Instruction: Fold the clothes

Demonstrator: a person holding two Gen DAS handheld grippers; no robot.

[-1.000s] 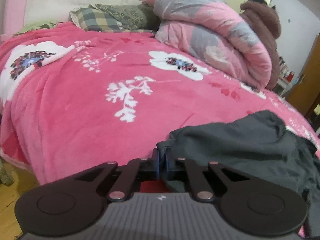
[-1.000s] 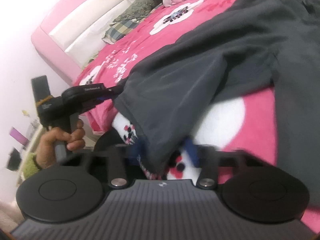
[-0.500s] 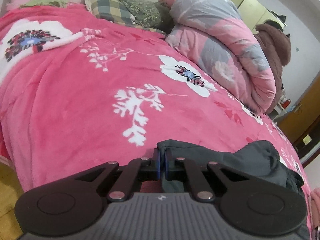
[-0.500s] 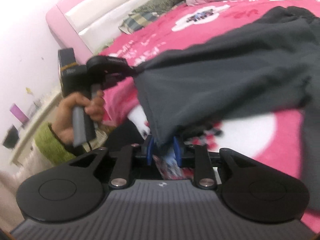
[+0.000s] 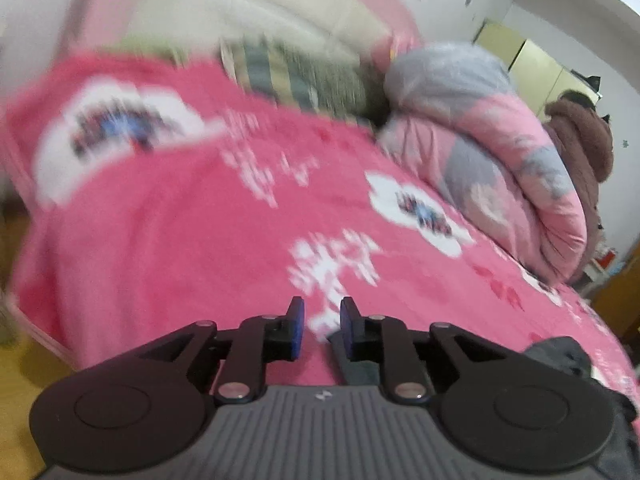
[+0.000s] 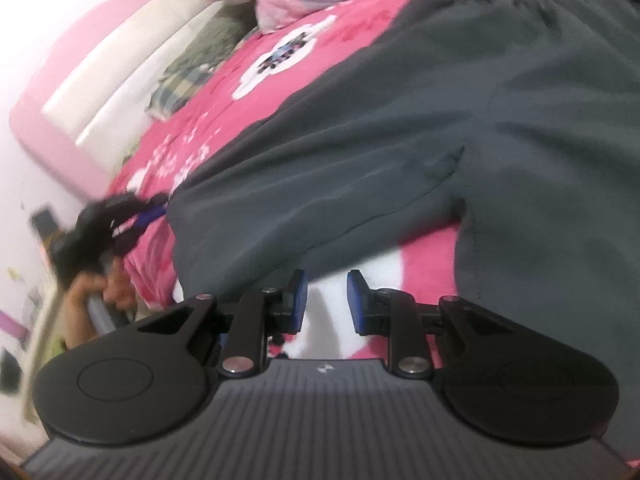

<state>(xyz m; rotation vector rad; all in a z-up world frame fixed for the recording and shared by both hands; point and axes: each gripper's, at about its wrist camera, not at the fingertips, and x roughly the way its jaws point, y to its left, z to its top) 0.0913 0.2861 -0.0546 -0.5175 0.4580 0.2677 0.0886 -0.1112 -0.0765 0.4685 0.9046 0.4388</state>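
Both jaws now stand apart with nothing between the blue pads; half a second ago each was clamped on an edge of the dark grey garment, so I read both as released.

Biggest thing in view: pink floral blanket [image 5: 168, 248] covering the bed, unchanged apart from heavy motion blur in the left wrist view. That camera now sees more of the white headboard [image 5: 248, 12] than before.

Dark grey garment [image 6: 420, 152] lies spread flat on the blanket, filling most of the right wrist view, no longer lifted and stretched between the two tools. In the left wrist view only a corner shows, just under and to the right of the right-hand finger, plus a bunched part at lower right.

Rolled pink-and-grey quilt [image 5: 492, 152] and the plaid pillow [image 5: 280, 76] sit at the head of the bed, same as before.

Left gripper [image 5: 322, 326] hovers over bare blanket, gap moderate. In the right wrist view it sits blurred at the garment's left edge, with the hand [image 6: 100, 292] on its handle; I can't tell whether it touches the cloth.

Right gripper [image 6: 327, 300] sits just at the garment's near edge, gap moderate, white patch of blanket visible between the pads.
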